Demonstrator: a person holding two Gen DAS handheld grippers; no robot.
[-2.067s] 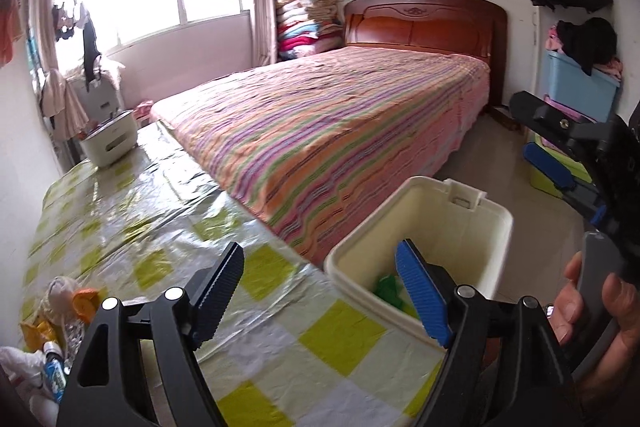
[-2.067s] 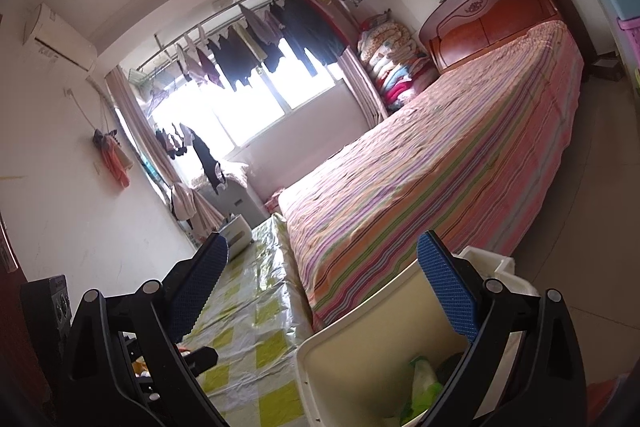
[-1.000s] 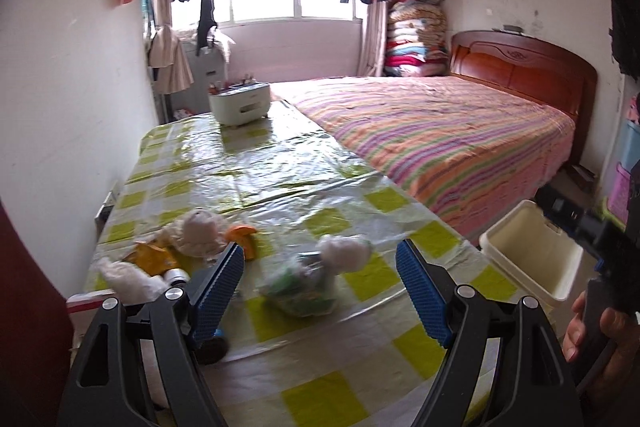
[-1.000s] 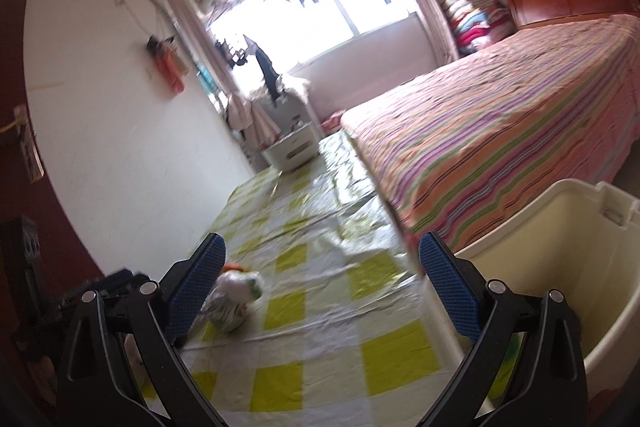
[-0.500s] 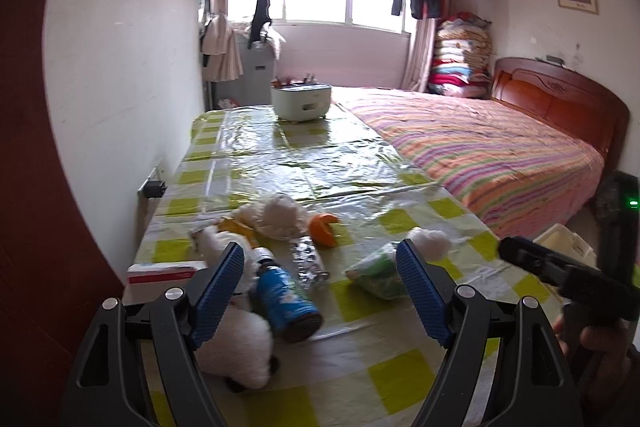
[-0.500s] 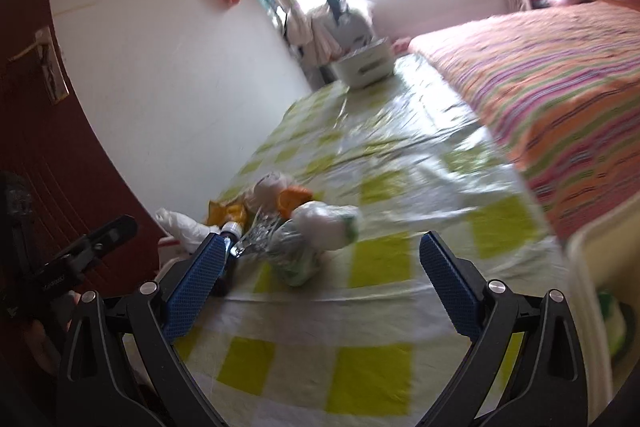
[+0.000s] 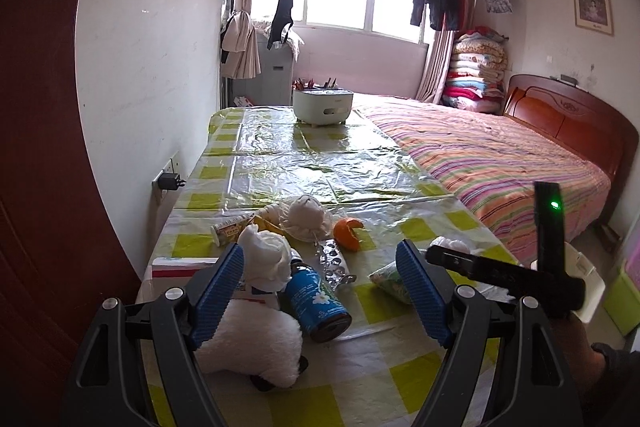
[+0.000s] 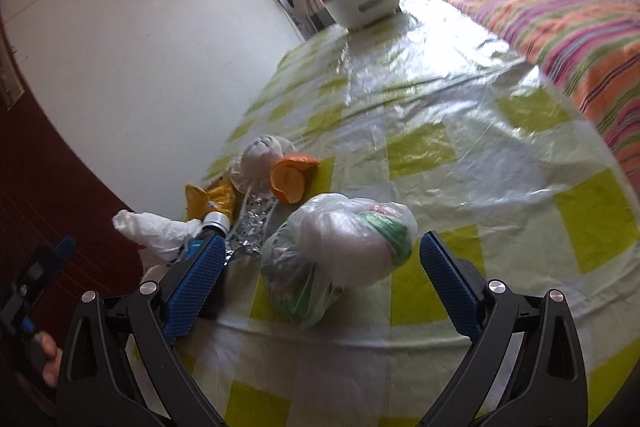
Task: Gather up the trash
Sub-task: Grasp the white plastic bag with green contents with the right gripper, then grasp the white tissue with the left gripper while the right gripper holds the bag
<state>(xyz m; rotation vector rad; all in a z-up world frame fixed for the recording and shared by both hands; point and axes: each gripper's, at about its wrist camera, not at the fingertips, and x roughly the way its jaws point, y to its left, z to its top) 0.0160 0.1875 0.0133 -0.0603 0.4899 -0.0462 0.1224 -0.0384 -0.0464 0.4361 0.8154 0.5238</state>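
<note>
Trash is lying in a loose cluster near the front of the bench (image 7: 320, 163), which is wearing a yellow-and-white checked plastic cover: a knotted clear plastic bag of rubbish (image 8: 340, 251), a curled piece of orange peel (image 8: 290, 177), a blue metal bottle (image 7: 316, 297) lying on its side, a crumpled white tissue wad (image 7: 306, 217) and a strip of silver foil blister pack (image 7: 334, 263). Left tongs (image 7: 320, 299) are hovering spread wide over the bottle and a white plush toy (image 7: 256, 339), gripping nothing. Right tongs (image 8: 320, 283) are also spread wide, framing the plastic bag without touching it. A striped bed (image 7: 492, 163) is standing alongside.
</note>
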